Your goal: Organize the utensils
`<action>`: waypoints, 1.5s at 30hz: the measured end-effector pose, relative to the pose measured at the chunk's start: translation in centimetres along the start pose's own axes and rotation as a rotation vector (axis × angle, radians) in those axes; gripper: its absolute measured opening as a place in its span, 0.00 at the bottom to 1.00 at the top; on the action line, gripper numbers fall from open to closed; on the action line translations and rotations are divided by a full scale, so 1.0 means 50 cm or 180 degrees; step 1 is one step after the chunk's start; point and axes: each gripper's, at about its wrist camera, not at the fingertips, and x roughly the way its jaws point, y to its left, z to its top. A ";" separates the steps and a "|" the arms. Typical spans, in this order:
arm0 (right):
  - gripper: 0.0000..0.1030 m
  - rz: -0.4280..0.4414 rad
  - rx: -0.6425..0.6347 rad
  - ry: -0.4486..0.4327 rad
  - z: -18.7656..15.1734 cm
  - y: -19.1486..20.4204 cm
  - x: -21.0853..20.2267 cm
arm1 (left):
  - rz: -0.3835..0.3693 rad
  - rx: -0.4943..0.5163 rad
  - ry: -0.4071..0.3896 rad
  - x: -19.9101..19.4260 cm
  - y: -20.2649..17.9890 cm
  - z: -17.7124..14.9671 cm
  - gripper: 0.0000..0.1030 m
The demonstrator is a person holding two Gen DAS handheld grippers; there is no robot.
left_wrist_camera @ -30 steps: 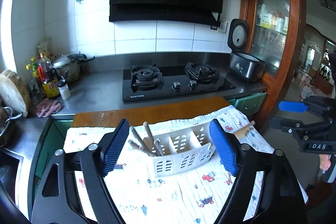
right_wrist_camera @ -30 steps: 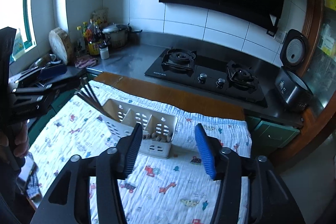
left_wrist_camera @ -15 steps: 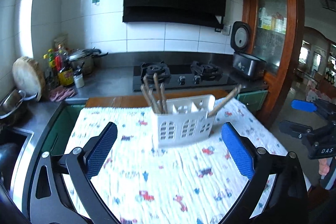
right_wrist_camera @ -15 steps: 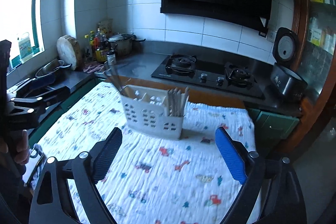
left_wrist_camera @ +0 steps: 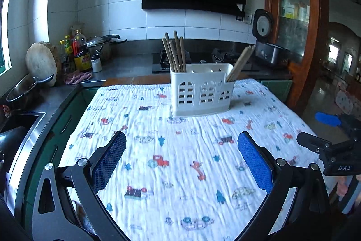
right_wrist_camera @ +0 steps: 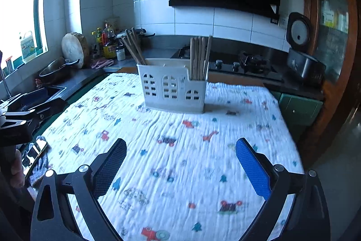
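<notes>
A white plastic utensil holder [left_wrist_camera: 202, 92] stands upright on the printed cloth [left_wrist_camera: 176, 162]; it also shows in the right wrist view [right_wrist_camera: 173, 89]. Dark brown chopsticks [left_wrist_camera: 174, 52] stand in its left compartment and light wooden chopsticks [left_wrist_camera: 240, 62] lean out of its right end. In the right wrist view the dark chopsticks [right_wrist_camera: 133, 46] are on the left and the light ones [right_wrist_camera: 199, 58] on the right. My left gripper [left_wrist_camera: 181, 160] is open and empty, well short of the holder. My right gripper [right_wrist_camera: 180, 165] is open and empty, also back from it.
A gas stove [right_wrist_camera: 243, 66] and a rice cooker [right_wrist_camera: 302, 55] sit on the counter behind the table. Bottles [left_wrist_camera: 79, 53], a pot [left_wrist_camera: 102, 46] and a round chopping board [left_wrist_camera: 41, 62] stand at the left. A sink [left_wrist_camera: 15, 132] lies at the left edge.
Both grippers have pulled back and lowered from the holder, which now looks smaller and farther. Both pairs of jaws have opened wider over the last second.
</notes>
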 end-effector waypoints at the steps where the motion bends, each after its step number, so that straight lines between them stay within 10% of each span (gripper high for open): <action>1: 0.91 -0.0015 0.0018 -0.0009 -0.008 0.002 -0.001 | -0.0009 0.0035 0.0034 -0.001 -0.002 -0.010 0.95; 45: 0.92 -0.0189 0.0049 0.0064 -0.062 0.023 -0.011 | -0.0060 0.0140 0.0177 -0.001 -0.013 -0.080 0.95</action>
